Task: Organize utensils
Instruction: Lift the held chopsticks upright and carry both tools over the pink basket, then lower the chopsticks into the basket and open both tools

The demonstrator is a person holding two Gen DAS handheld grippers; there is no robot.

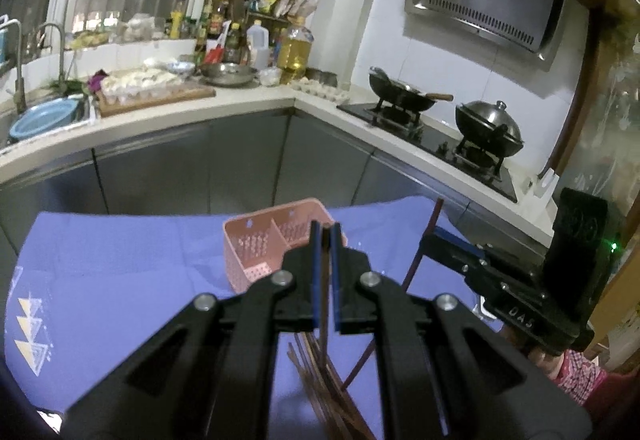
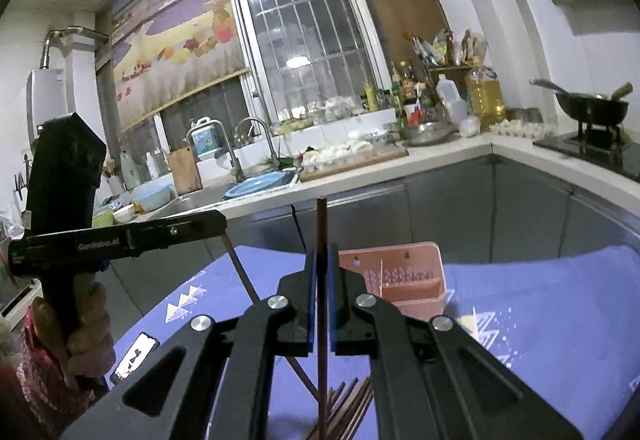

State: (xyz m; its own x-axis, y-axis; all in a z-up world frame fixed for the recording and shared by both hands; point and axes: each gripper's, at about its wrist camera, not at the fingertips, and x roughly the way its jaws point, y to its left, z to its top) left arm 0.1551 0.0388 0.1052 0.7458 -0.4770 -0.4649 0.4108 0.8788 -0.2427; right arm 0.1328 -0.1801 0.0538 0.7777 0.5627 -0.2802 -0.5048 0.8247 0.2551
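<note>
Nearest the cameras, a heap of dark wooden chopsticks (image 1: 320, 392) lies on the purple cloth (image 1: 120, 272), fanned out loosely, their long axes running roughly away from the person.

The left gripper (image 1: 326, 228) is clenched on one chopstick (image 1: 323, 312), which stands nearly upright between the jaws, lower end hanging toward the heap. The right gripper (image 2: 320, 254) is likewise clamped on a single chopstick (image 2: 321, 232), near vertical, its tip rising above the jaws and its lower end dropping toward the heap (image 2: 344, 408). In the left view that stick (image 1: 424, 240) leans a little off upright.

These sticks look light, stiff and smooth, so a thin one could pivot or slip in the pads; a hold near the middle, as here, should keep it from swinging.

Just beyond stands the pink holder (image 1: 264, 244), a perforated basket with two compartments, both seemingly empty, open side up on the cloth. Farther off runs the kitchen counter (image 1: 240, 96).
</note>
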